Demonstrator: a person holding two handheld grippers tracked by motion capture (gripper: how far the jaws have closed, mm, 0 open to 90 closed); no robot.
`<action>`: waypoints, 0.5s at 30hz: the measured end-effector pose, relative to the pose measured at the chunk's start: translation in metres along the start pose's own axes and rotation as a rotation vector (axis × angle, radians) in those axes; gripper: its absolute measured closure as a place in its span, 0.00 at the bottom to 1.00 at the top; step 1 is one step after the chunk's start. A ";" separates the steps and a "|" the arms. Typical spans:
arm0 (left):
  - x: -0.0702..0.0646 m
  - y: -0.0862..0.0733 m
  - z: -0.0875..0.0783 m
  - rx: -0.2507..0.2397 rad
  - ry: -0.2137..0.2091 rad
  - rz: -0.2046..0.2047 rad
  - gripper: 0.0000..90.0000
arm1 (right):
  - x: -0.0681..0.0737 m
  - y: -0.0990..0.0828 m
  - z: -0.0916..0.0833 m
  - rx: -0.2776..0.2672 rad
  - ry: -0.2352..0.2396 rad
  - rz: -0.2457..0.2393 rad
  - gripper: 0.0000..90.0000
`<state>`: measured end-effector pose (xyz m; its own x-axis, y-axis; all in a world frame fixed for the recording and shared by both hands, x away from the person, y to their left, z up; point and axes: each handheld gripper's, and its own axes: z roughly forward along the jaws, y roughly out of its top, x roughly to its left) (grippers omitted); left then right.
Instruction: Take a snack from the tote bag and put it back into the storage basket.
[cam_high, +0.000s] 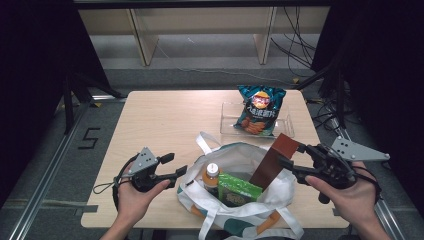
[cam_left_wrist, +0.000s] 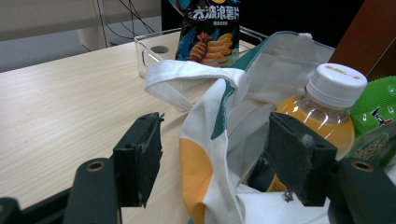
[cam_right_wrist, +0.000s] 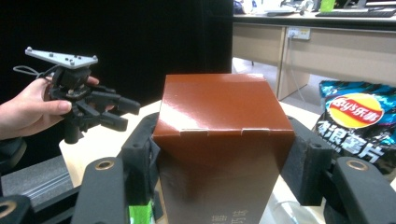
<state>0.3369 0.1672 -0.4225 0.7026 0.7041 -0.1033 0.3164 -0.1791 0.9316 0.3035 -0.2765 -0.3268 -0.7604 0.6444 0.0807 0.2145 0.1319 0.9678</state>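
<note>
A white tote bag (cam_high: 235, 150) with teal and orange patches stands open at the table's near edge. In it are a bottle (cam_high: 212, 175) of orange drink with a white cap and a green packet (cam_high: 237, 190). My right gripper (cam_high: 291, 154) is shut on a brown carton (cam_high: 272, 160), which it holds tilted over the bag's right side; both pads press the carton's sides (cam_right_wrist: 219, 112) in the right gripper view. My left gripper (cam_high: 176, 165) is open at the bag's left rim. In the left gripper view the cloth rim (cam_left_wrist: 210, 107) hangs loosely between its jaws, with the bottle (cam_left_wrist: 327, 107) just behind.
A bag of crisps (cam_high: 259, 110) stands in a clear plastic tray (cam_high: 230, 117) at the back right of the table (cam_high: 165, 120). The bag's white handle (cam_high: 202, 142) lies towards the table's middle. Wooden furniture legs and cables are on the floor behind.
</note>
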 end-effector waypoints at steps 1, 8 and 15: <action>0.000 0.000 0.000 0.001 -0.001 0.000 0.39 | 0.000 0.001 0.000 -0.006 0.009 0.009 0.44; 0.000 0.000 0.000 -0.007 -0.004 0.000 0.39 | -0.002 0.010 -0.005 -0.028 -0.018 0.019 0.44; 0.000 0.000 0.000 0.001 -0.002 0.000 0.39 | -0.007 0.019 -0.011 -0.051 -0.024 0.006 0.44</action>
<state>0.3369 0.1668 -0.4222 0.7035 0.7030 -0.1042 0.3171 -0.1793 0.9313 0.3060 -0.2871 -0.3067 -0.7443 0.6629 0.0810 0.1865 0.0898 0.9783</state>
